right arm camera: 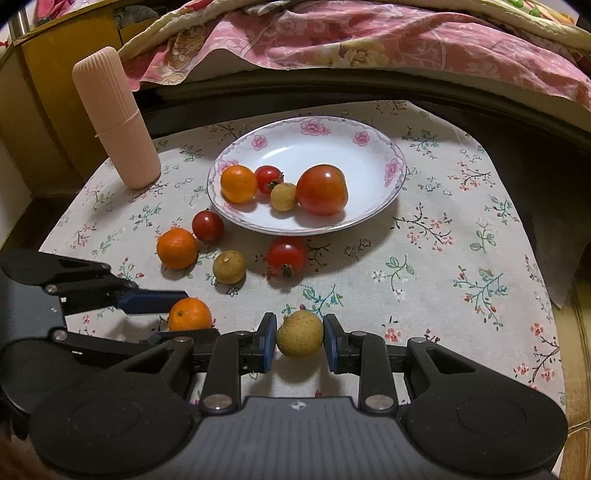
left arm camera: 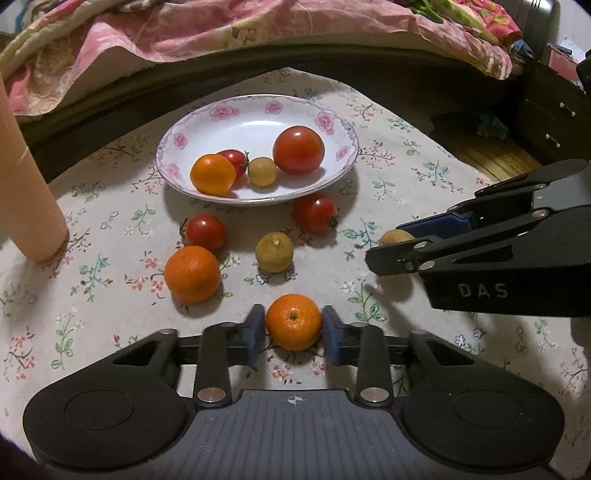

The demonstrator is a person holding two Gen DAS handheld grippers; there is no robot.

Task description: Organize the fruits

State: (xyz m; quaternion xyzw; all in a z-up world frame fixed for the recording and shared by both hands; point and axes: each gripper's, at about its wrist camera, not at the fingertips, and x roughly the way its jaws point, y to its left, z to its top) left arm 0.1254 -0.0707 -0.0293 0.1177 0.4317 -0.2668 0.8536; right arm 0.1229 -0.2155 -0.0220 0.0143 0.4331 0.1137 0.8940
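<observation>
Left tool (left arm camera: 293,330) pinches an orange (left arm camera: 293,326) at lower centre; right tool (right arm camera: 300,334) pinches a yellow fruit (right arm camera: 300,333). Both low over tabletop (right arm camera: 424,266). Lift clear, release gently over plate (right arm camera: 369,218)

My left gripper (left arm camera: 293,334) and right gripper (right arm camera: 300,339): matt black plastic, ribbed decks, blue rubbery pads (right arm camera: 266,341), bright metal rivets (left arm camera: 211,395). Plate (left arm camera: 236,122): glossy glazed ceramic. Tomatoes (left arm camera: 298,149): smooth, shiny skins. Mandarins (left arm camera: 192,274): finely dimpled, low sheen. Tablecloth (right arm camera: 443,280): matt printed cloth. Pink cylinder (right arm camera: 116,118): ribbed matt plastic. Bedcover (right arm camera: 332,33): soft creased fabric.
</observation>
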